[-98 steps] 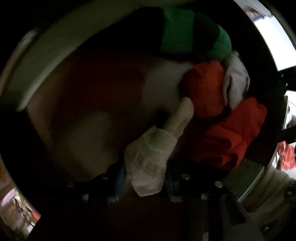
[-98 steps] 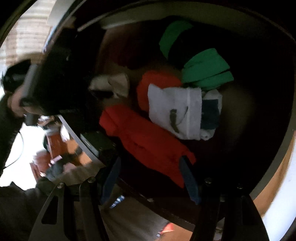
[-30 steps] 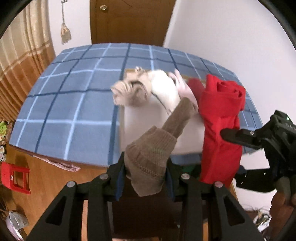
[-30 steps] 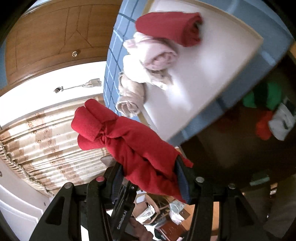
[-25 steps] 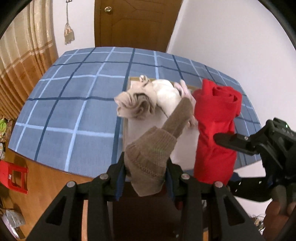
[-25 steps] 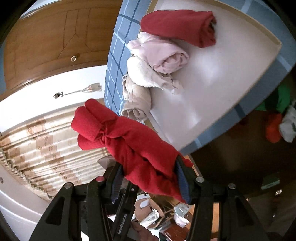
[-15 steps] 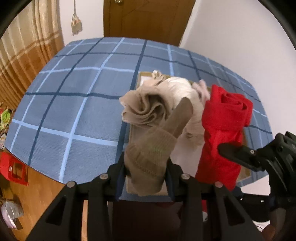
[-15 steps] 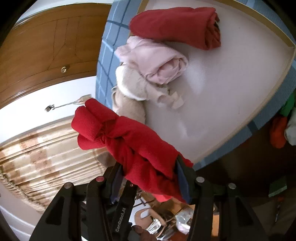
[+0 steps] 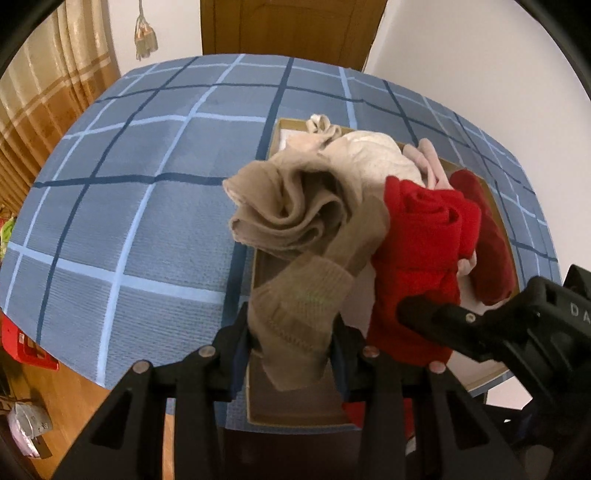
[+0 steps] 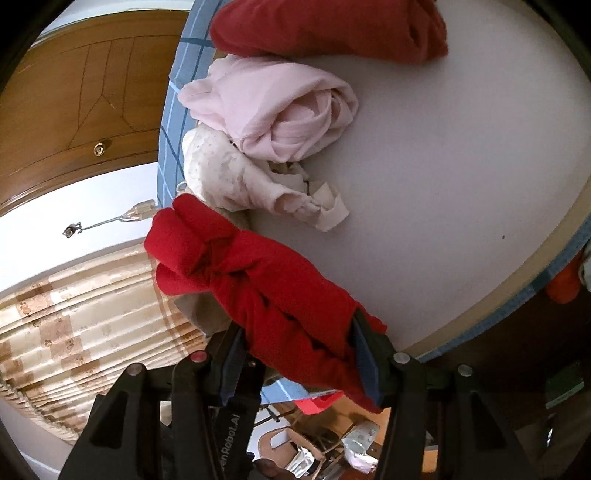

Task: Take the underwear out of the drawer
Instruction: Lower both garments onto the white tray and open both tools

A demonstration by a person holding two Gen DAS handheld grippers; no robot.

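My left gripper (image 9: 291,343) is shut on a tan rolled piece of underwear (image 9: 306,299), held just above the near end of a white tray (image 10: 461,184) with a wooden rim. My right gripper (image 10: 295,354) is shut on a bright red roll (image 10: 258,280), which hangs over the tray's edge; this red roll (image 9: 417,258) also shows right of the tan piece. On the tray lie a loose tan roll (image 9: 288,218), a cream piece (image 10: 229,173), a pink roll (image 10: 273,107) and a dark red roll (image 10: 325,26). The dark drawer opening (image 10: 517,350) lies below the tray's edge.
The tray rests on a surface covered by a blue checked cloth (image 9: 147,221). Behind it are a wooden door (image 9: 291,26), a white wall and a curtain (image 9: 44,92). A red object (image 9: 22,347) lies on the wooden floor at lower left. An orange garment (image 10: 565,284) shows in the drawer.
Both grippers left the dark drawer with their rolls, then came closer and lower over the tray. The pile on the tray now looks larger in both views.
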